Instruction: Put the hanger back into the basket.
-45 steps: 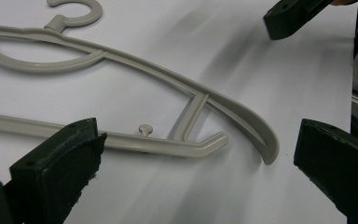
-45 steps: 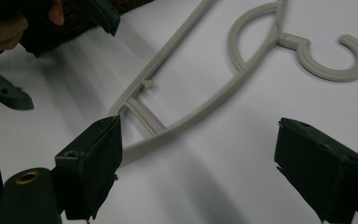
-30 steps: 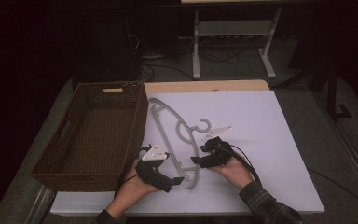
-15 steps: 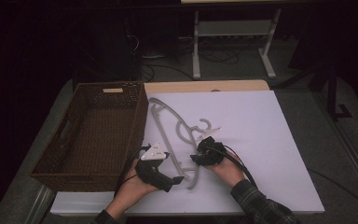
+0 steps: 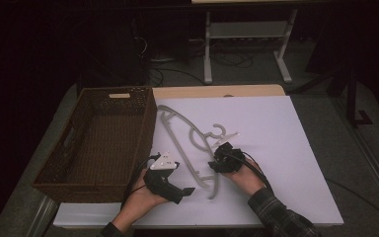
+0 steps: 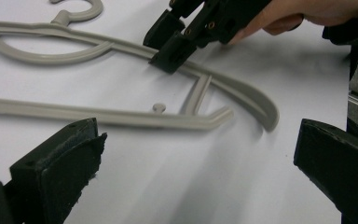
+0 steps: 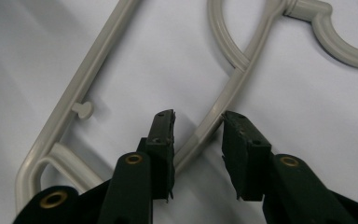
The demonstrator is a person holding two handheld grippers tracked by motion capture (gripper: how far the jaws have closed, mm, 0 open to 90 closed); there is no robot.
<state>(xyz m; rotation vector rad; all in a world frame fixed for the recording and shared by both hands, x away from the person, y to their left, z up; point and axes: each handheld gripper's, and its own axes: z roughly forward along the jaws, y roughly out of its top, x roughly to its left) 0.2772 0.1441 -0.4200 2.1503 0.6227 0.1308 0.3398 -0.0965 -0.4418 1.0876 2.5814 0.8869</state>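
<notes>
While the left gripper (image 5: 177,182) rested with its jaws wide apart, the right gripper (image 7: 198,128) had its jaws apart around the grey hanger's (image 7: 223,100) arm.

Your left gripper (image 5: 175,183) was black with a grey three-cornered plate and trailing black cable. Your right gripper (image 7: 198,135) had black jaws with brass-coloured screws. Your right sleeve (image 5: 281,217) was dark plaid.

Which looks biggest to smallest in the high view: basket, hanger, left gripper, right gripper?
1. Basket
2. Hanger
3. Left gripper and right gripper: they look alike in size, each partly covered by a hand, so unranked.
</notes>
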